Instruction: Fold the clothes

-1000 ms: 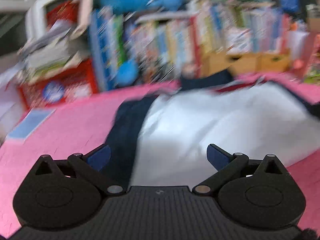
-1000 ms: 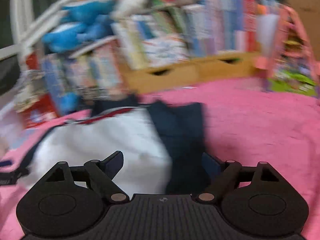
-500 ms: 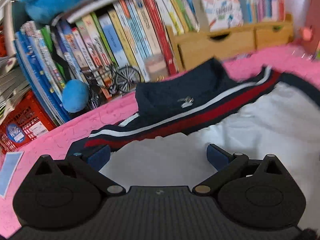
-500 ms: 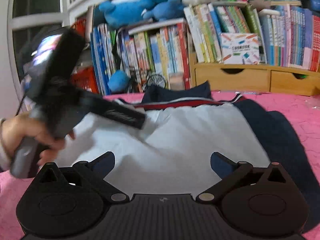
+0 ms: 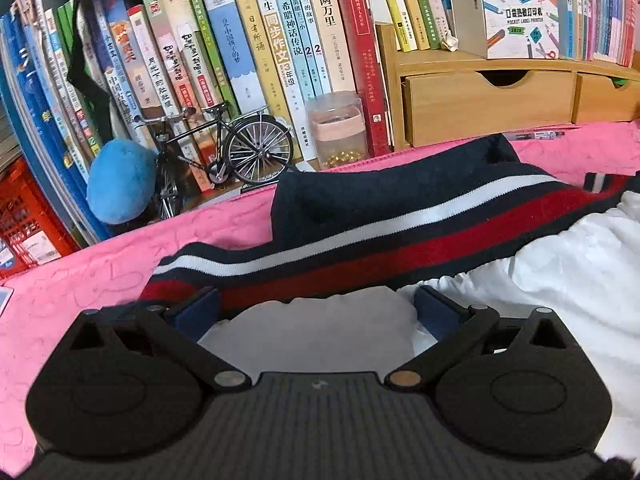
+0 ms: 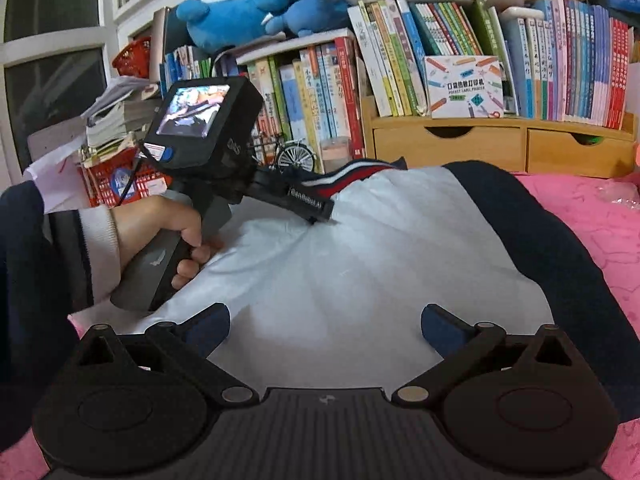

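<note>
A white and navy jacket [image 6: 360, 248] lies spread on the pink cover [image 6: 592, 208]. It has a navy collar and a red and white striped band [image 5: 400, 232] at its far end. My left gripper [image 5: 316, 312] is open and low over the white fabric just short of the striped band. It also shows in the right wrist view [image 6: 320, 210], held by a hand, its tip on the white cloth. My right gripper [image 6: 326, 326] is open above the near part of the white panel, with nothing between its fingers.
Behind the jacket stand rows of books [image 5: 248, 48], a model bicycle [image 5: 224, 152], a clear jar [image 5: 338, 128] and wooden drawers [image 5: 488, 104]. Blue plush toys [image 6: 256, 4] sit on top. A red basket [image 6: 120, 184] stands at the left.
Both grippers have swung from the jacket's near edge toward its collar end. The left one has moved forward and down to the striped band. The blur has settled.
</note>
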{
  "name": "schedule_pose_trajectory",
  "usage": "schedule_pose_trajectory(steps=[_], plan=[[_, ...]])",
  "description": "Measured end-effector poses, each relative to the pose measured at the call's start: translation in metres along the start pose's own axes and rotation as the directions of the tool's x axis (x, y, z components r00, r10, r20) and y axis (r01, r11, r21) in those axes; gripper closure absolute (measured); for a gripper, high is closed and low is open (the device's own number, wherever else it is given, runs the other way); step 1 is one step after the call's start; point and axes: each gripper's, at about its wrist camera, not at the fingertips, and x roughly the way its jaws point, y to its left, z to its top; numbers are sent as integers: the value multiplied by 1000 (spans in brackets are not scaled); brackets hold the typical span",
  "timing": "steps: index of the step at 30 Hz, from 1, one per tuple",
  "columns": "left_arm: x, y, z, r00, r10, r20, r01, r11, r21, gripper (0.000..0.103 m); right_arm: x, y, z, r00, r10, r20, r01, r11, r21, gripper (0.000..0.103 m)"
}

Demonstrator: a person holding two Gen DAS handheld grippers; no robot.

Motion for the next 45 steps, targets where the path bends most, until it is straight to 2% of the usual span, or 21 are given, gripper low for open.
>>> schedule_pose_trajectory(steps=[3,6,9,12,17,19,22,23,27,29,31,34,36,37,41,45], plan=[[-18,-3,-9,1000,-12,8,12,999,41,0,4,-2,1,1000,-8,-20,9,1000,14,0],[-44,11,-23,999,-27,30,26,999,34,0,7,-4,1,999,-8,-37,9,999,31,0],[-83,38,-48,994,-57,89,61,997,-40,0,10,-6,2,998,-7,-56,9,999,47,0],[-122,55,-87,987,-58,148,72,993,-93,0,14,-7,2,997,-12,-82,16,998,54,0],[-140,49,-148,994,37,104,-41,998,39,0,17,1,2,993,-48,-108,50,999,14,0],[-142,64,-158,993,58,106,-56,998,-19,0,19,6,1,990,-73,-120,72,997,-16,0],[-135,100,-163,994,105,39,-96,979,-180,0,22,15,0,984,-118,-136,109,991,-72,0],[-134,109,-166,992,127,25,-119,969,-216,0,22,17,-1,982,-128,-139,117,990,-84,0],[-142,126,-169,990,144,9,-134,941,-312,0,23,18,-1,980,-138,-142,125,987,-96,0],[-152,115,-164,993,90,72,-64,951,-301,0,23,19,-1,980,-142,-142,129,987,-100,0],[-160,96,-162,990,28,139,9,966,-259,0,24,20,-1,979,-145,-143,131,986,-103,0],[-158,53,-158,982,-26,189,53,989,-140,0,23,19,-1,979,-143,-142,129,986,-103,0],[-148,28,-158,986,-16,167,27,998,-62,0,22,18,-1,980,-141,-142,128,987,-98,0],[-141,20,-155,992,6,125,-3,1000,-27,0,22,18,-1,980,-139,-142,127,987,-95,0],[-137,28,-153,995,-23,102,29,998,-62,0,15,12,-4,980,-124,-154,107,988,-113,0],[-133,35,-152,995,-51,85,60,992,-109,0,0,-15,-5,968,-193,-162,175,977,-120,0]])
